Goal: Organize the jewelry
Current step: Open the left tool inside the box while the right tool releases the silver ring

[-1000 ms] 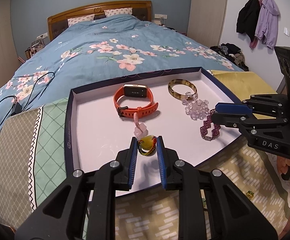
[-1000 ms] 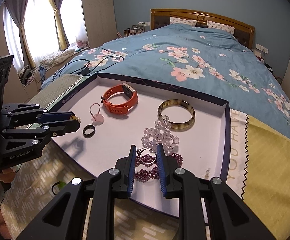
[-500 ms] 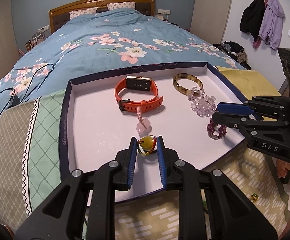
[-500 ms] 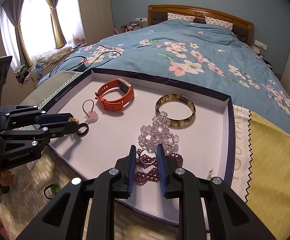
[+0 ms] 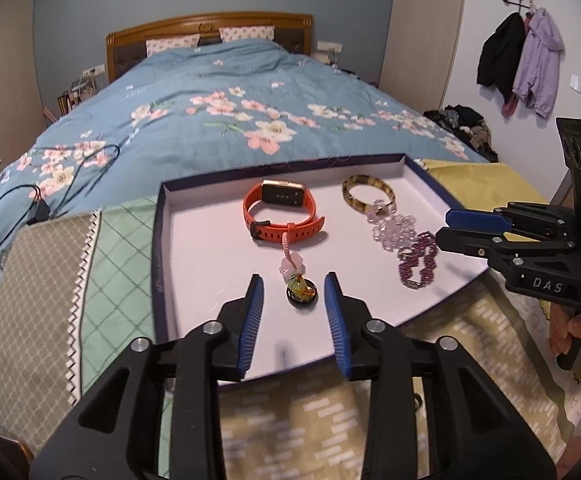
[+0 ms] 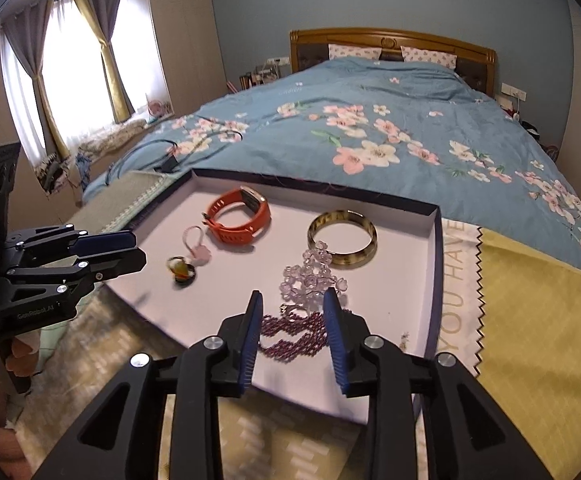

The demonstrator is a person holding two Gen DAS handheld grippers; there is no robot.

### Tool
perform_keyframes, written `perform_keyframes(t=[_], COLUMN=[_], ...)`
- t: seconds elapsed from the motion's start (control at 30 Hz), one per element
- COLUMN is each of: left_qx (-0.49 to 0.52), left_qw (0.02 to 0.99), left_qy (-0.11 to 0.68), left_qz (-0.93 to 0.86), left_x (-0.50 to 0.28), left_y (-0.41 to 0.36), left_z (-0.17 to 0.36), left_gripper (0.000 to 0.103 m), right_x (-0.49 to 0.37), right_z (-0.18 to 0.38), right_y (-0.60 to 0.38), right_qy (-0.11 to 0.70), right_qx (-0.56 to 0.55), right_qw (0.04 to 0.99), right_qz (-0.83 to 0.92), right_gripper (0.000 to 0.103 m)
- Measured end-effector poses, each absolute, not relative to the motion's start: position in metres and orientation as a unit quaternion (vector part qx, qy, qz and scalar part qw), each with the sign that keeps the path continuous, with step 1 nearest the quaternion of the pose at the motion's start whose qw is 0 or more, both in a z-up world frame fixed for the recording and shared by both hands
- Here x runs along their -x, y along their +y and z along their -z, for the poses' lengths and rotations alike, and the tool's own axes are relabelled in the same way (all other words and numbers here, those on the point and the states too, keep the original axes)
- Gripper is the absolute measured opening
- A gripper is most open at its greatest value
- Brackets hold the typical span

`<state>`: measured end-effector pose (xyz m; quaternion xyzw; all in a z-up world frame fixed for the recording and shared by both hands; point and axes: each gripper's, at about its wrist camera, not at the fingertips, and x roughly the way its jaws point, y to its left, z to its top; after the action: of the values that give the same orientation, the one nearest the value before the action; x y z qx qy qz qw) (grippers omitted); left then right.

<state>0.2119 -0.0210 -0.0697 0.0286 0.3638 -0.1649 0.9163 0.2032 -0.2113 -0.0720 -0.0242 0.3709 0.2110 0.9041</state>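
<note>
Two grippers over the tray, both with jaws parted, having just been opening. Left gripper [image 5: 293, 300]: nothing pressed by the pads; multicolour bead ring [image 5: 301, 290] lies on tray floor between the blue fingers [image 5: 251, 312], clear of both. Right gripper [image 6: 292, 322]: pads likewise free; purple bead bracelet [image 6: 290, 336] w/ a small silver ring [image 6: 290, 311] lies on tray floor between and just ahead of the tips, not gripped.

Outward from left gripper: pink charm on cord [image 5: 289, 264] touching the bead ring's far side, cord running up to the orange smartwatch [image 5: 280, 210]. Watch sits upright on its strap, mid-tray. Right of it: tortoiseshell bangle [image 6: 342, 239], flat, near far right corner; clear crystal bead bracelet [image 6: 310, 278] overlaps the bangle's near edge and reaches the purple bracelet.

Tray [image 5: 158, 240]: shallow, white inside, dark navy rim, resting on patterned cloths at foot of bed [image 6: 370, 120]. Blue floral duvet beyond. Person's hand [image 5: 570, 332] on right gripper handle, partly visible.
</note>
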Motion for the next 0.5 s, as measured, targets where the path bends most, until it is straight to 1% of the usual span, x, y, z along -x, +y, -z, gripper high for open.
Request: perform_keyframes(t=[0.1, 0.23, 0.5], left_qx=[-0.028, -0.036, -0.052], left_qw=[0.92, 0.918, 0.907], left_qy=[0.353, 0.349, 0.363], left_qz=[0.17, 0.183, 0.208], left_x=[-0.196, -0.175, -0.143], left_y=[-0.018, -0.019, -0.028], left_z=[0.063, 0.062, 0.076], left_gripper=[0.039, 0.04, 0.041], right_x=[-0.186, -0.164, -0.125], right_z=[0.067, 0.071, 0.089], right_y=[-0.213, -0.212, -0.206], right_qy=[0.365, 0.373, 0.405], right_qx=[0.023, 0.025, 0.038], right_qw=[0.903, 0.896, 0.875], right_qz=[-0.225, -0.241, -0.264], right_gripper=[0.032, 0.033, 0.033])
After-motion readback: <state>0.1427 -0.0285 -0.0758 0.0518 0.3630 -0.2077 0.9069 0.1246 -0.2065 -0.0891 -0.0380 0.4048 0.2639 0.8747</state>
